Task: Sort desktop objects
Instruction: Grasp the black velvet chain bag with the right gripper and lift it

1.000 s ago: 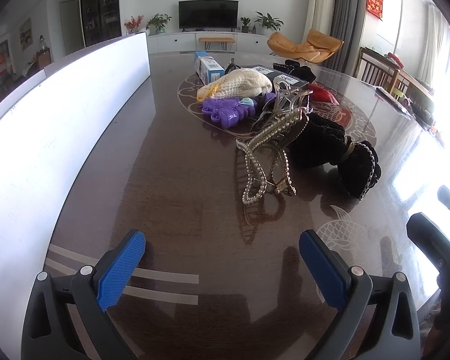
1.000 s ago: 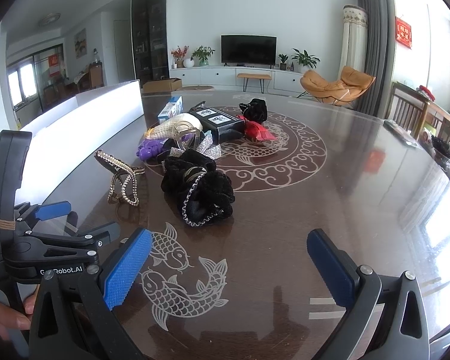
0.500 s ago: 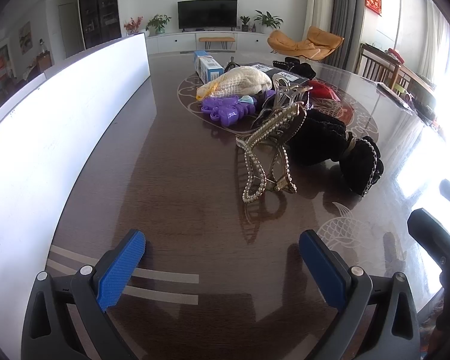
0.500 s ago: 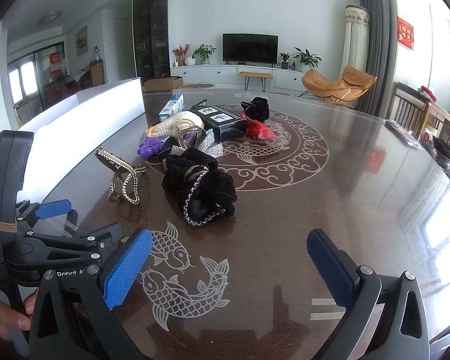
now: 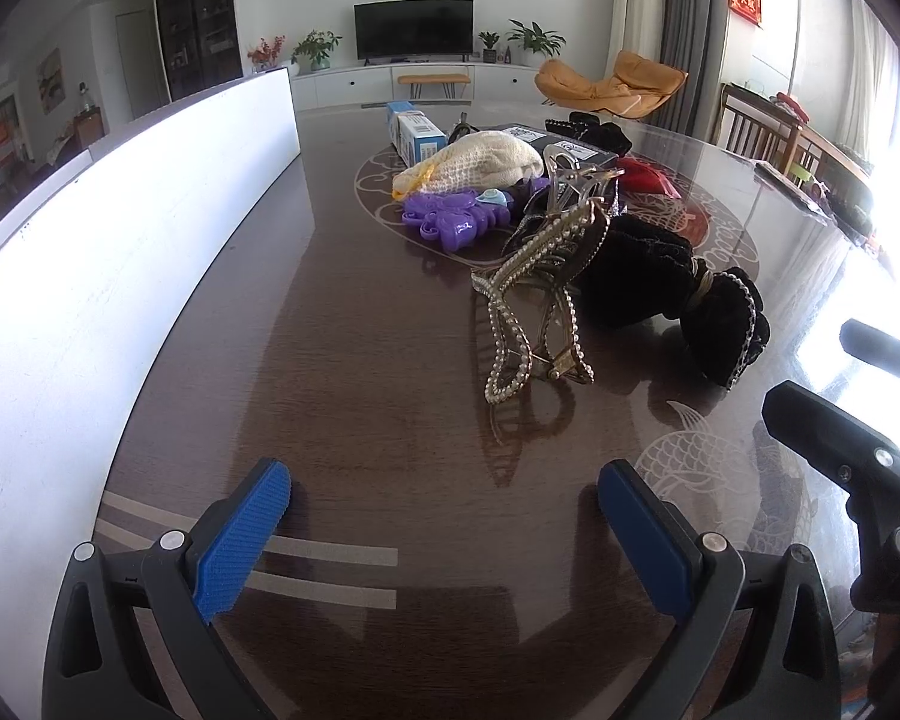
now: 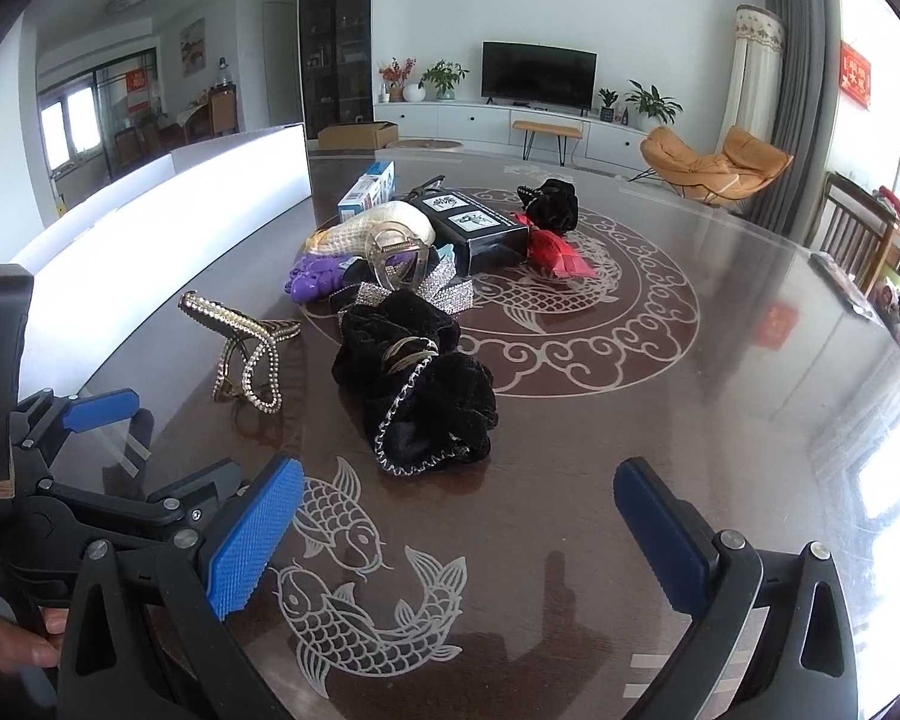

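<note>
Left wrist view: the left gripper (image 5: 444, 516) is hovering low over the dark wooden table (image 5: 360, 372), its blue-padded jaws spread wide and gripping nothing. Toward 12 o'clock from the jaws, a pearl-studded hair claw (image 5: 534, 306) is lying on the table, well apart from the pads. Just beside it at 2 o'clock, a black velvet scrunchie (image 5: 672, 294) is resting, touching or nearly touching the claw; contact cannot be confirmed. Farther on toward 12 o'clock a purple plastic toy (image 5: 456, 219), a cream knitted pouch (image 5: 474, 162) and a blue-and-white carton (image 5: 414, 135) are clustering together. A white panel (image 5: 120, 228) is standing along the table edge from 9 to 11 o'clock. Part of the right gripper's black frame is showing at 3 o'clock.

Right wrist view: the right gripper (image 6: 459, 528) is likewise standing with jaws spread, empty, above fish motifs inlaid in the table (image 6: 660, 420). The black velvet scrunchie (image 6: 414, 384) is lying at 12 o'clock, near the pads. The pearl-studded hair claw (image 6: 246, 348) is sitting at 10 o'clock. Beyond, a black box (image 6: 474, 228), a red item (image 6: 552, 252) and a second black scrunchie (image 6: 555, 204) are lying toward 12 o'clock. The left gripper (image 6: 90, 420) is showing at 9 o'clock, with fingers (image 6: 24, 648) of a hand at 8 o'clock.
</note>
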A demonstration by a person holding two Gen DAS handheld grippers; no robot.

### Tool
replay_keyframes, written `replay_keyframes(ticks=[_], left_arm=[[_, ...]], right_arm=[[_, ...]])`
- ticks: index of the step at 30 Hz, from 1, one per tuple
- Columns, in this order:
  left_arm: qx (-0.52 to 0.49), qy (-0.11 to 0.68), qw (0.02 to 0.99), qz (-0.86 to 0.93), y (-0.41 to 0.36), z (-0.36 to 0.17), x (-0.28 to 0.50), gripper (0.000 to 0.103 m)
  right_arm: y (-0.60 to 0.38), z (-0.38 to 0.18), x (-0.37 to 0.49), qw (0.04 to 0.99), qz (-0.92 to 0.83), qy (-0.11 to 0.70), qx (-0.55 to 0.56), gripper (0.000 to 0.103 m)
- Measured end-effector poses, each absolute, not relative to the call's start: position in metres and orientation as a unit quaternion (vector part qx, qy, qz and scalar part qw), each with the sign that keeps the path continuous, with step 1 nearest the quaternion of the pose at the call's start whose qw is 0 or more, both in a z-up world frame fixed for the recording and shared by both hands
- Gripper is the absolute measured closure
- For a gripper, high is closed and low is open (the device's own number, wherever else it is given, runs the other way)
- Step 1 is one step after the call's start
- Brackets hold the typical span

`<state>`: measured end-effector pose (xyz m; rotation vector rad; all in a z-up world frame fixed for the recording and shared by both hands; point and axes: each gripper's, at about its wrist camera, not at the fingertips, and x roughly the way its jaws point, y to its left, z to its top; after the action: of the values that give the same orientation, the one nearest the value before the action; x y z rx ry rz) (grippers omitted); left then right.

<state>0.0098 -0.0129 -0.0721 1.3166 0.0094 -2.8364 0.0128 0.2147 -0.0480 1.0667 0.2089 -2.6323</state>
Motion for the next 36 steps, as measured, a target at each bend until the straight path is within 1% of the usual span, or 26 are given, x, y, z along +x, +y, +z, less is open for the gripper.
replay_keyframes(ticks=[17,28,36], left_arm=[[0.421,0.003,0.007,-0.907,-0.013,-0.072,0.010,0.000],[0.421,0.003,0.006,-0.907,-0.013,-0.072,0.010,0.000],[0.422,0.000,-0.003,-0.906,-0.014,-0.070,0.011,0.000]], right_arm=[[0.201,-0.070,-0.032,0.174,-0.881,0.084,0.433,0.000],[0.185,-0.081,-0.056,0.184,-0.869,0.100,0.449,0.000],[0.207,-0.081,-0.090,0.148,-0.876,0.081,0.452,0.000]])
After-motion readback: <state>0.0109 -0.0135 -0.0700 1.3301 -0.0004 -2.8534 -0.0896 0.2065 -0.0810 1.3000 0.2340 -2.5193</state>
